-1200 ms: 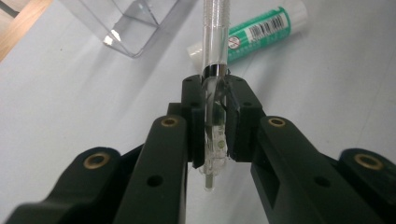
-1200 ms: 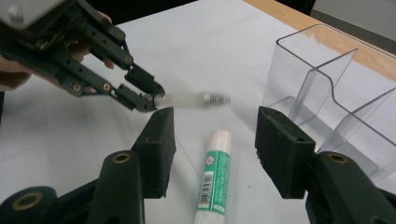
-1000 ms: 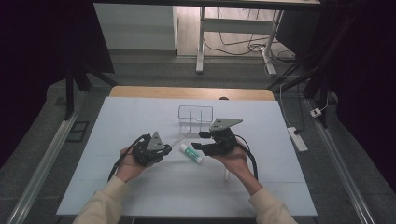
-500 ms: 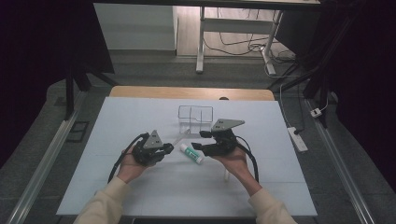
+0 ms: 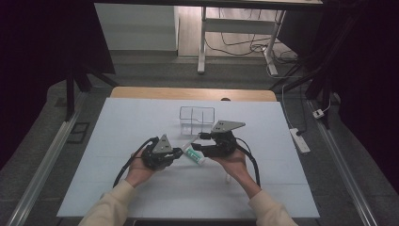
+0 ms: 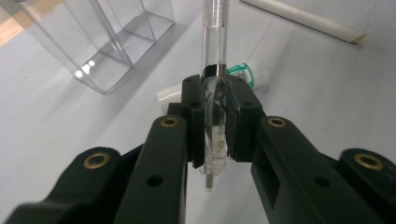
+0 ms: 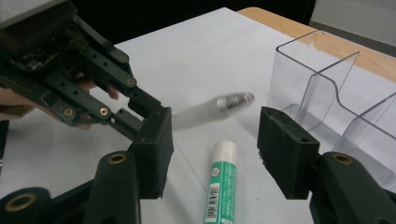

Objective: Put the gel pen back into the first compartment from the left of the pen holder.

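Left gripper (image 6: 215, 122) clamped a clear plastic pen (image 6: 214, 70) above the white table (image 5: 117, 141).

The pen looked light, stiff and slick, best pinched mid-barrel; the right gripper (image 7: 212, 154), whose jaws had just been closing with nothing between them, stood open over a green-and-white glue stick (image 7: 218, 186).

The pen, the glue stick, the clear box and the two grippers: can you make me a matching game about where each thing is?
Things:
1. clear pen
2. glue stick
3. clear box
4. right gripper

Places or states:
A. lying flat on the white table
B. clamped in the left gripper
C. jaws apart, nothing pressed between them
D. standing upright, farther back on the table

Pairs: 1-B, 2-A, 3-D, 4-C
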A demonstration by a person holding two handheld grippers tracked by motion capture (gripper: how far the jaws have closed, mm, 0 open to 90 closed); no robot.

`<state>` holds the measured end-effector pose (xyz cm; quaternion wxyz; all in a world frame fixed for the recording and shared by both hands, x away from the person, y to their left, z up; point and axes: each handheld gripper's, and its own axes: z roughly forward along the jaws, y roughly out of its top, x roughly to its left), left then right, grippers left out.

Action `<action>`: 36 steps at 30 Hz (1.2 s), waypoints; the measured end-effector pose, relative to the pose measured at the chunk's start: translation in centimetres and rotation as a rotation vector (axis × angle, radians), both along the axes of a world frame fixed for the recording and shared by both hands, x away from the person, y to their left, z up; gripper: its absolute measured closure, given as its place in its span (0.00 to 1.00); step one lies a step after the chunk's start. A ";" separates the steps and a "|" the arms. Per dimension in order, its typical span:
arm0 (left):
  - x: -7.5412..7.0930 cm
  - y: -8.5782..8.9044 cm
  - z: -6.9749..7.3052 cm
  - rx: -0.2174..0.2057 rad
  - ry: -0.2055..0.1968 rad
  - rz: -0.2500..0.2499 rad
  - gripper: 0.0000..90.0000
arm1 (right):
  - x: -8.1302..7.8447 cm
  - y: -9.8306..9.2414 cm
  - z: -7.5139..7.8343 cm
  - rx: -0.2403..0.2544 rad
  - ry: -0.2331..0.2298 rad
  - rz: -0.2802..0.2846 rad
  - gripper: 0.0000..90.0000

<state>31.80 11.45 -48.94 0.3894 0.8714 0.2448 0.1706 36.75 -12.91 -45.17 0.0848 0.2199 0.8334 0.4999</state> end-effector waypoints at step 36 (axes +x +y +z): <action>-0.1 0.3 -0.1 -0.002 0.011 0.060 0.63 | -0.1 0.1 0.5 0.086 0.057 0.106 0.88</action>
